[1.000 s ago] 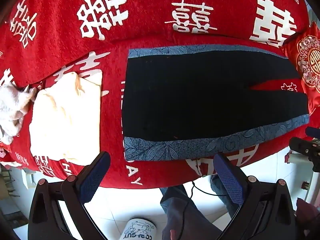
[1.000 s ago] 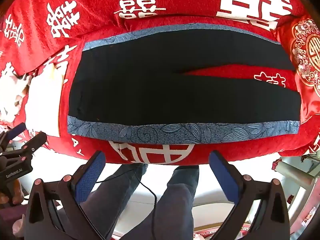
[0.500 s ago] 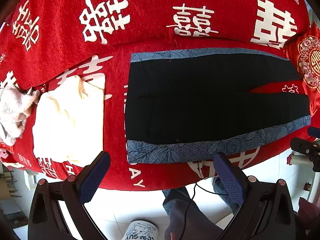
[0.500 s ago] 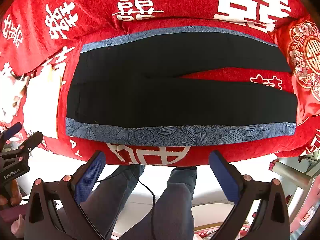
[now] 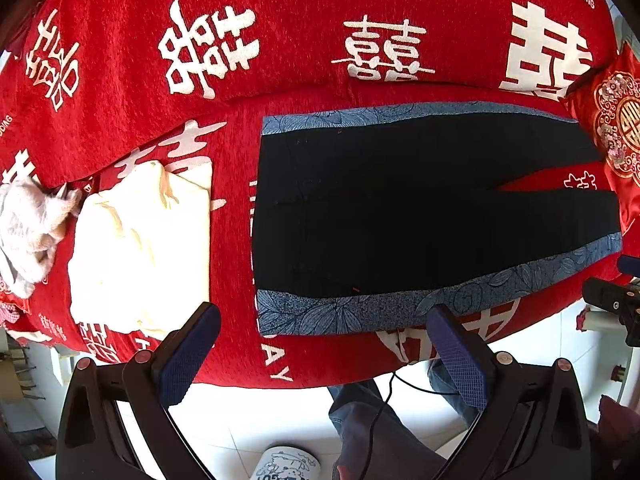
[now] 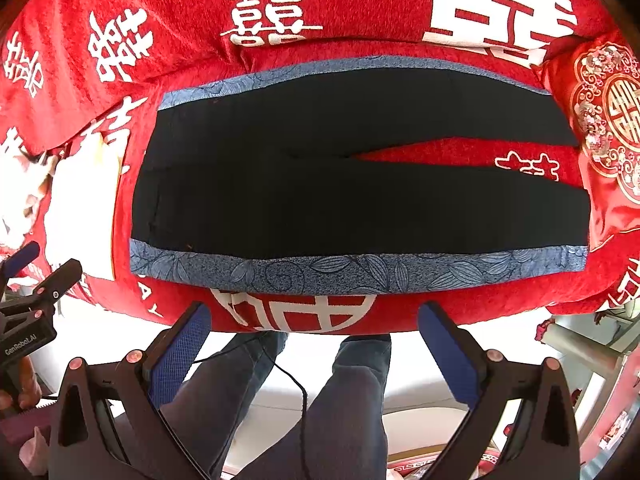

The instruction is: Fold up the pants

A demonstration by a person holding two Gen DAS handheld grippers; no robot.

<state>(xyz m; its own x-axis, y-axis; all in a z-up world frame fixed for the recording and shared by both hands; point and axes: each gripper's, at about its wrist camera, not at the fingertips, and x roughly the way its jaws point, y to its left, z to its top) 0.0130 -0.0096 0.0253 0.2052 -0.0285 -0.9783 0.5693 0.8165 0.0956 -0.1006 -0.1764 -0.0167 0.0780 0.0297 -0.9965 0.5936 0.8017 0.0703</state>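
While both tools hang off the front edge of the sofa, neither touches cloth. Left gripper (image 5: 322, 354): jaws spread wide, nothing between them, blue pads (image 5: 188, 354) bare, poised just short of the near hem at the waist end. Right gripper (image 6: 314, 350): likewise wide apart and empty, over the person's knees (image 6: 344, 396), below the mid-length of the garment.

Pants (image 6: 340, 196): black, with blue leaf-print side bands (image 6: 360, 274), laid flat and unfolded on the red sofa cover (image 5: 280, 40). Waist lies to the left, legs run to the right and part in a narrow V that shows red cover between them.

Left of the waist, apart from it: cream folded cloth (image 5: 140, 248), then a white fluffy item (image 5: 28, 228) at the far left. Embroidered red cushion (image 6: 612, 128) sits at the leg ends. Sofa backrest with white characters rises beyond.
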